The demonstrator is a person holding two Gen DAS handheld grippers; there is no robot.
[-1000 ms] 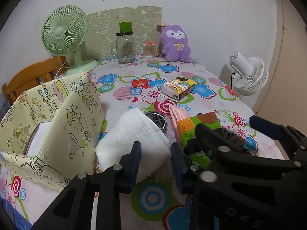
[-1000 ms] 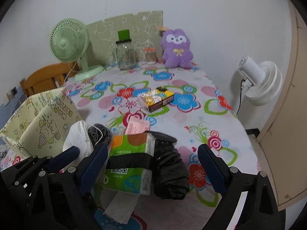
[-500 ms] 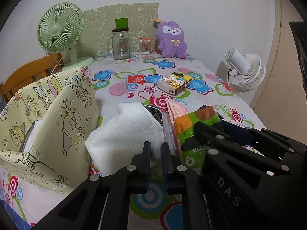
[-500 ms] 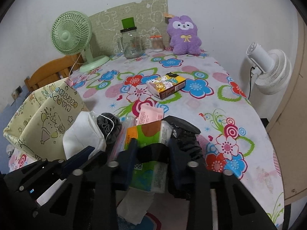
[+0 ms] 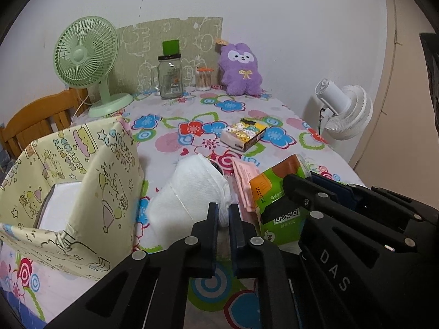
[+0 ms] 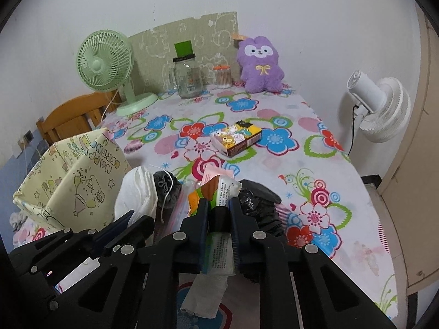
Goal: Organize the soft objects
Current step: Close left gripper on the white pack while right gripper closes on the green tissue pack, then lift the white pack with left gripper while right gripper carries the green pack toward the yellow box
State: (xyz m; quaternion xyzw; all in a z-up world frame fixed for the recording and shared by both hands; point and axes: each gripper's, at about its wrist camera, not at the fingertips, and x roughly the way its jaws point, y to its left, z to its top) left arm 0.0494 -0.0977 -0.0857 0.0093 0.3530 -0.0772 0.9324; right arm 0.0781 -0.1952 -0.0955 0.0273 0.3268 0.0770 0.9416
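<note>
Soft things lie heaped at the near edge of a table (image 5: 170, 126) covered in a bright flowered cloth: a white folded cloth (image 5: 189, 192), a green tissue pack (image 5: 277, 192), a flat pink packet (image 5: 244, 175) wedged between them, a grey scrunchie (image 6: 166, 189) behind the white cloth, and a crumpled black plastic bag (image 6: 258, 200) just right of the tissue pack. To the left of the heap stands an open yellow fabric box (image 5: 82, 181) printed with cartoon figures, its near wall rising beside the white cloth. Farther back sit a small printed carton (image 5: 244, 135), a glass jar (image 5: 170, 78), a pot of cotton swabs (image 5: 203, 78), a green desk fan (image 5: 87, 60) and a purple plush toy (image 5: 241, 71) against the wall; a white fan (image 5: 343, 109) stands off the table's right side, and a wooden chair (image 5: 35, 120) shows at the left. The left gripper (image 5: 224, 213) has just been closing and now pinches the near edge of the white cloth, which looks quilted and puffy, tied round with a thin string. The right gripper (image 6: 218, 211) has likewise just been closing and squeezes the tissue pack, whose glossy wrapper creases between the blue-padded fingers (image 6: 204, 219) while a loose tissue hangs below.
</note>
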